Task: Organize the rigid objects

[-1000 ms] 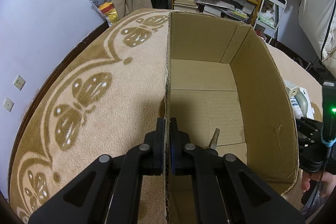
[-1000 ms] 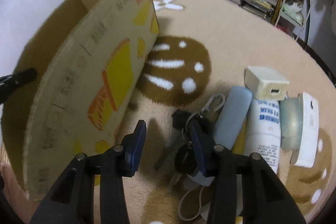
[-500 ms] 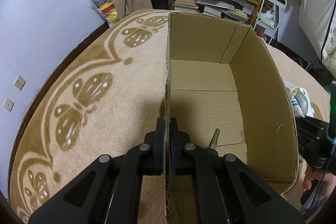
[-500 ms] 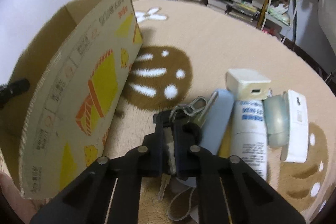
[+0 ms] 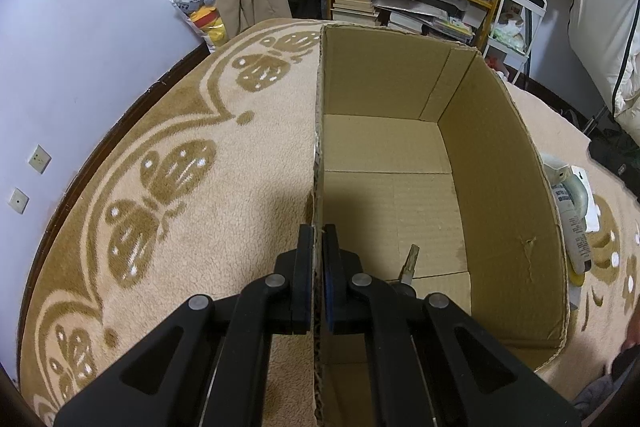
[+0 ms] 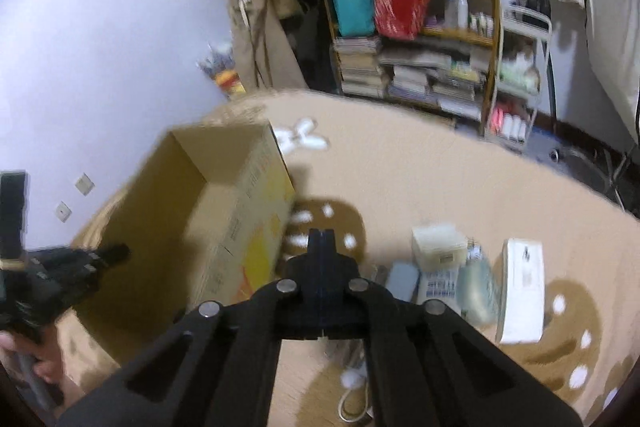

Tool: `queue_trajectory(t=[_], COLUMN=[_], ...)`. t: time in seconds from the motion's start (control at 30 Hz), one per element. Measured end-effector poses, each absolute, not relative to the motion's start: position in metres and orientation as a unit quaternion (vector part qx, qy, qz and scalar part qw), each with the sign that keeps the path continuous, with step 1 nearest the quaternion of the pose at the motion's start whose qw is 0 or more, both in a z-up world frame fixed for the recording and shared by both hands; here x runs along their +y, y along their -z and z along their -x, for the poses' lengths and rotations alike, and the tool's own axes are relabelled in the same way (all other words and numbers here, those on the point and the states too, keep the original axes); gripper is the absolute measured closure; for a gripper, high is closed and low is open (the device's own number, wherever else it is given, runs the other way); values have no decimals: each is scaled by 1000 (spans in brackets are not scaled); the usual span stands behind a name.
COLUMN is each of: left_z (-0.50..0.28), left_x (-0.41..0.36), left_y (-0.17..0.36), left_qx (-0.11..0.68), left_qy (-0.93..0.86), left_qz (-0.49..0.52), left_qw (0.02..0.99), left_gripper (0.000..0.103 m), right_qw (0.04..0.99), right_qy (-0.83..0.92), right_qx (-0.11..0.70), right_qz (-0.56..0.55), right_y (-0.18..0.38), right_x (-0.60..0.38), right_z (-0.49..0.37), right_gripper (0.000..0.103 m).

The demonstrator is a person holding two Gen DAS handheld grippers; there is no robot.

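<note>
So the left tongs [image 5: 316, 259] are clamped tight on the near side wall of the open cardboard box [image 5: 500, 195], pinching the cardboard edge between both pads, and the box sits upright on the beige rug [image 5: 180, 187] with the brown butterfly pattern. Inside the box there's one key [image 5: 410, 265] lying on the bottom near the tongs' end, everything else in there is bare cardboard. The right tongs [image 6: 320, 239] are up above the rug with the pads pressed flat together and, as far as I can see, nothing between them, that view is pretty blurry though. From the right side you see the box's outer wall with yellow and orange print, and the other tongs poking in at the far left with a bit of a hand [image 6: 44, 367] under them. The rest of the stuff is lined up on the rug to the right of the box, well apart from it: a light blue case [image 6: 402, 281], a small cream cube charger [image 6: 440, 247], a white tube [image 6: 438, 285] with blue print, a pale green roundish thing [image 6: 476, 287] and a flat white box [image 6: 522, 295], all touching or just beside each other in a row. A white cord loop [image 6: 352, 399] lies on the rug under the right tongs. Behind it all is a packed bookshelf [image 6: 420, 59] with bags and stacked books.
</note>
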State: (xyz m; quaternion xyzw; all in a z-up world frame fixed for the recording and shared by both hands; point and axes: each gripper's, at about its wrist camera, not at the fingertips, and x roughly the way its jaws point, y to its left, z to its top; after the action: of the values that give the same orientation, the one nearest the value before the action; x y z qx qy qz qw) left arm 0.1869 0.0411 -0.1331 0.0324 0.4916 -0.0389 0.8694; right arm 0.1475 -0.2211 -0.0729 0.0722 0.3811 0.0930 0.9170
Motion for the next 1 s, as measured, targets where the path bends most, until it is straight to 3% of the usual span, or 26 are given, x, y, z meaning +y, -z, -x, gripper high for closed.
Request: queue_trajectory(t=[0.13,0.3,0.37,0.47,1.0], left_z=[-187,-186,-186,-186,-185], left_x=[41,41,41,41,41], left_y=[133,131,132,131,131], left_qx=[492,490,490,490,489], left_qy=[38,38,38,39,38], left_qz=[-32,-34,-33,-32,-34], left_qw=[869,870,870,870,871], left_gripper=[99,99,99,99,99], right_qw=[916,883,873,875,832], right_qy=[-93,-81,-79,-75,-64], right_qx=[385,453,472,476,550], right_qz=[-67,-91,-94,-55,-35], right_y=[74,114,126,140,177], right_x=[-217,-226,-228,-222,-214], right_z=[-149,-162,-165,-167,-183], right_gripper=[102,98,79,61,59])
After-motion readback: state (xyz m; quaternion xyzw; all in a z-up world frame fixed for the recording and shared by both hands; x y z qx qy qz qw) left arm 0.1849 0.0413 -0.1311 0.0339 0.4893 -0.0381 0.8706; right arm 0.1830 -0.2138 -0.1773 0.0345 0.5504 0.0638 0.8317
